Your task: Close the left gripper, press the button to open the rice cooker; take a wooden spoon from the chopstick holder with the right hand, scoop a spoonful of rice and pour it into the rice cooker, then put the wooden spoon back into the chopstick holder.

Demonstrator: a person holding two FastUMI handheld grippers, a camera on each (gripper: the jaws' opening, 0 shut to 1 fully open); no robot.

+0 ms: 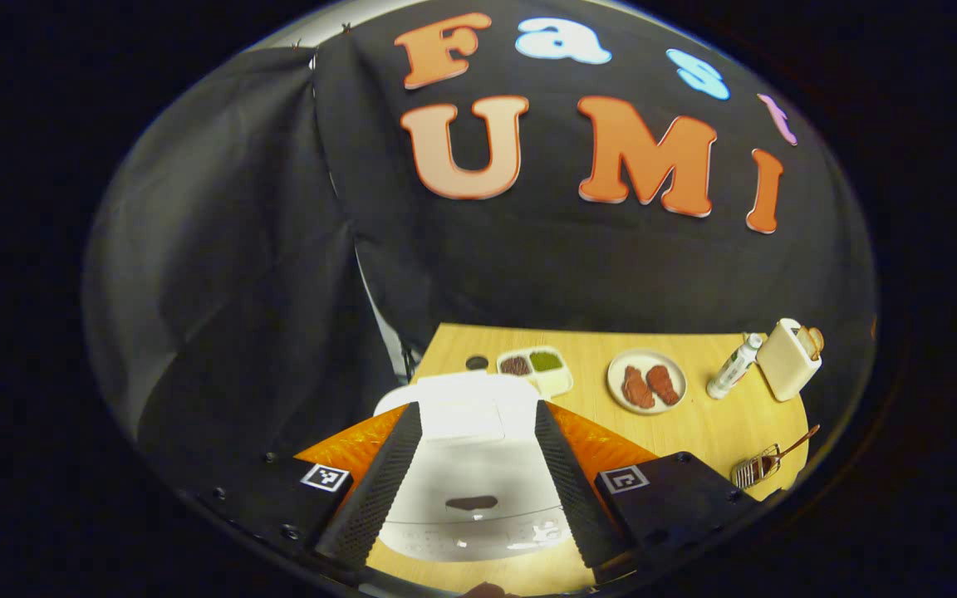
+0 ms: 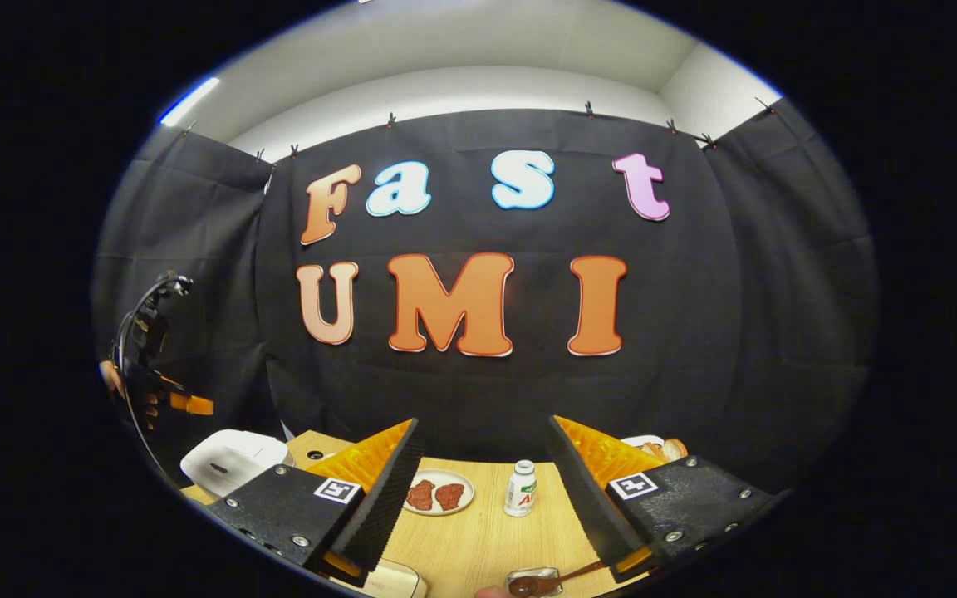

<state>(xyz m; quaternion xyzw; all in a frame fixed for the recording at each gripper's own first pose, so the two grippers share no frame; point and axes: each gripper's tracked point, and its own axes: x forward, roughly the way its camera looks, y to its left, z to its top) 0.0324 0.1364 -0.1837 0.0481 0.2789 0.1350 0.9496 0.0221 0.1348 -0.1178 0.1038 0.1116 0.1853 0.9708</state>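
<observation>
The white rice cooker stands with its lid down at the near left of the wooden table; a dark button sits on its front. My left gripper hangs open above the cooker, a finger on each side of the lid, touching nothing. A mesh chopstick holder at the right edge holds a wooden spoon. My right gripper is open and empty above the table's near side, with the holder and spoon just below its right finger. In the right gripper view the cooker is far left.
Behind the cooker lies a divided tray with dark, green and pale fillings. A plate with two reddish pieces, a white bottle and a cream toaster with bread line the back. A hand holds the left gripper.
</observation>
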